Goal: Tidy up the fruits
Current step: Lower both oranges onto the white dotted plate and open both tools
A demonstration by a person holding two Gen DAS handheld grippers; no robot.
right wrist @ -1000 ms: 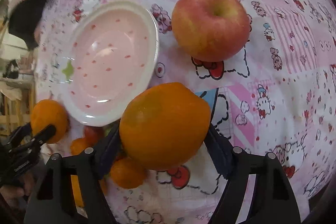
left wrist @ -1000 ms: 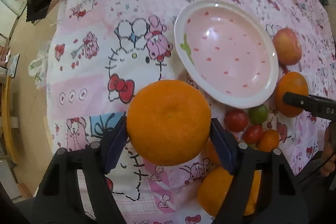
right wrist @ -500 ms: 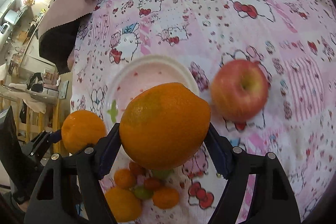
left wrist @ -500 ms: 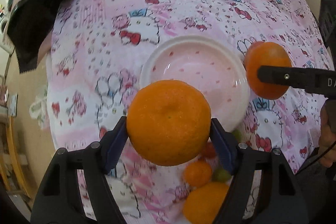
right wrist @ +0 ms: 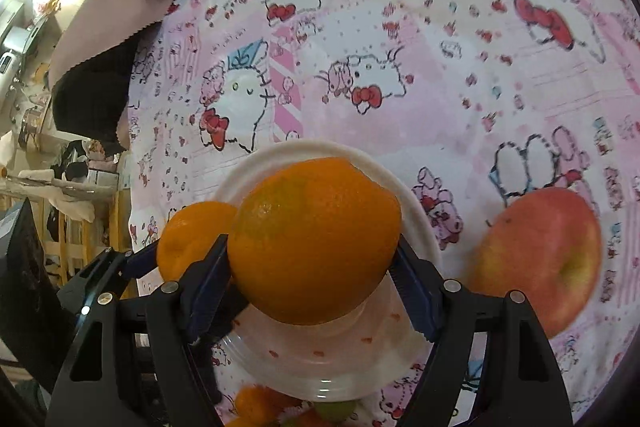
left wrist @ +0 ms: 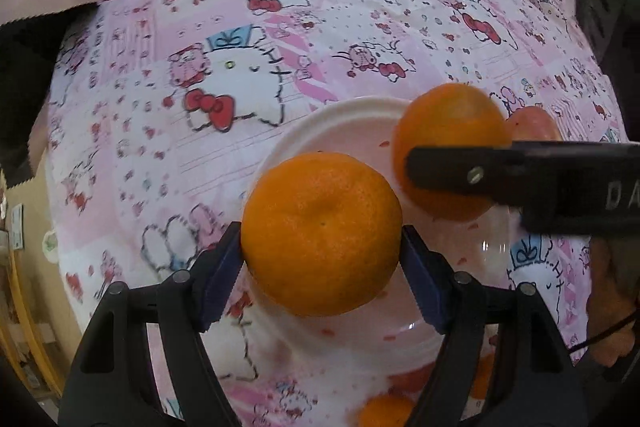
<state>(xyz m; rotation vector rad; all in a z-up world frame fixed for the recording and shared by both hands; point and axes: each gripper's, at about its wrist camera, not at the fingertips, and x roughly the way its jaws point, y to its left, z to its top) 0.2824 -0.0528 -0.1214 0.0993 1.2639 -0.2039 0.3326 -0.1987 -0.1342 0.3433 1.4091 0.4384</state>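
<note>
My left gripper (left wrist: 320,245) is shut on a round orange (left wrist: 320,231), held just above the near left part of the pink-and-white plate (left wrist: 340,113). My right gripper (right wrist: 312,259) is shut on a second, larger orange (right wrist: 316,235) over the same plate (right wrist: 416,211). In the left wrist view that second orange (left wrist: 448,131) hangs over the plate's right side, with one right finger (left wrist: 500,175) across it. In the right wrist view the left orange (right wrist: 192,235) sits close beside the right one. A red apple (right wrist: 540,259) lies on the cloth right of the plate.
Small tomatoes and tangerines (right wrist: 256,403) lie on the pink cartoon tablecloth (left wrist: 280,27) by the plate's near edge. Dark and pink fabric (right wrist: 100,39) drapes over the table's far left corner. A hand (left wrist: 608,307) holds the right gripper. Furniture stands beyond the table's left edge.
Both grippers have carried their oranges forward over the plate, which now sits under them low in each view. The two oranges have come close together. The apple has slid toward the right.
</note>
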